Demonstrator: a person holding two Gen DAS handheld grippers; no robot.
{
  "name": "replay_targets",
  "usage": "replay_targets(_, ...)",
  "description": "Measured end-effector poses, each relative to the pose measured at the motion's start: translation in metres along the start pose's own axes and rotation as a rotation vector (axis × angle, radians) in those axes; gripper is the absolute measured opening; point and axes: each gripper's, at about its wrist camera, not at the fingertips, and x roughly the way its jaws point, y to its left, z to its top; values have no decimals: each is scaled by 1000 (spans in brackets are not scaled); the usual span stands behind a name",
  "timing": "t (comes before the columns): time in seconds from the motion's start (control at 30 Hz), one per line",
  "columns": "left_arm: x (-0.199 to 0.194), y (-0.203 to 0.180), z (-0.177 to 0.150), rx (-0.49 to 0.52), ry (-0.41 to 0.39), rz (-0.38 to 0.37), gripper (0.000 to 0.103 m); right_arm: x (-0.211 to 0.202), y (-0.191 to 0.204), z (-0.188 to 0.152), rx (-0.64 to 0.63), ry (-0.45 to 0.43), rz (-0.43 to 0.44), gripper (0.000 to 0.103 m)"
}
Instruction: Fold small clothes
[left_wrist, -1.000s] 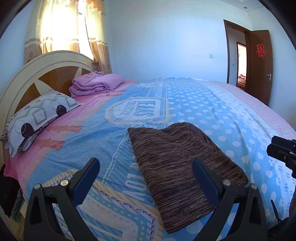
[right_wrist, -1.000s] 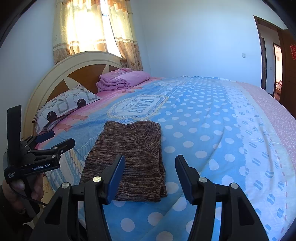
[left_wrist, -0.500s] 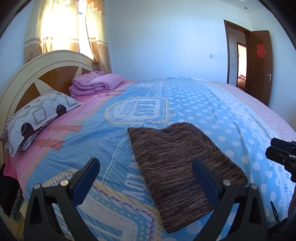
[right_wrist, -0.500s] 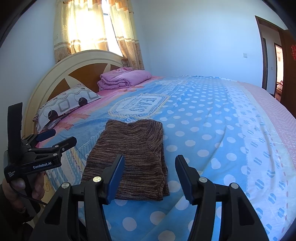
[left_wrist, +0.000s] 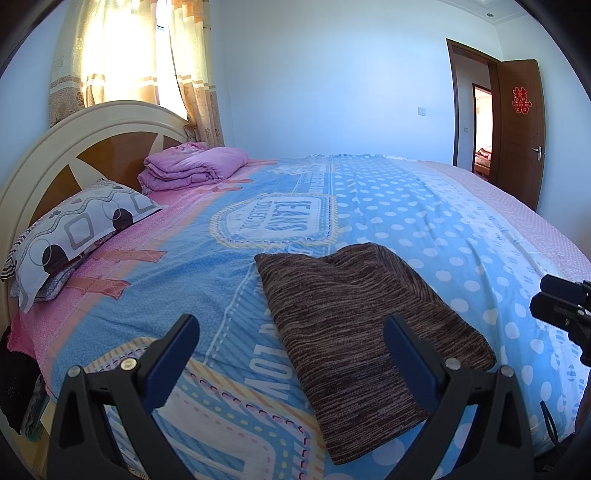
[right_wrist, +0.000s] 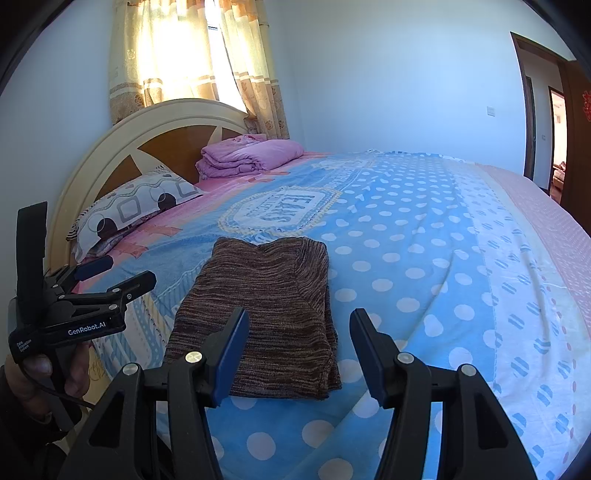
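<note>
Brown knit garment (left_wrist: 354, 321) lies folded on the bed (left_wrist: 424, 221), neither hand-held gripper touching it.

It sits centre-low in both views as a neat rectangle, so folding looks done, judging by its shape. The left hand-held gripper (left_wrist: 291, 354) and right hand-held gripper (right_wrist: 299, 350) hang above with jaws apart, empty. The layers underneath are hidden; no other small clothes show, and the frame edges cut off the bed's near side.

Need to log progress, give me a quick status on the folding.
Left tongs open, empty. Right tongs open, empty. Brown knit garment folded flat on the bedspread, untouched. Nothing in the way.
</note>
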Motion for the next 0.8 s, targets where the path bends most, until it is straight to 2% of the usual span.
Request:
replay_targets(0.4,-1,-1,1,5,2,-4,103,-3,3,1,-6,-19,0,58)
replay_targets(0.57,-4,1,6,6,0,-35,103,-7,2,3,-6,-44,-8,58)
replay_targets(0.8,-9,3,9,-4,-28,-18,103,-11,2,4,-16,-64,-13,58)
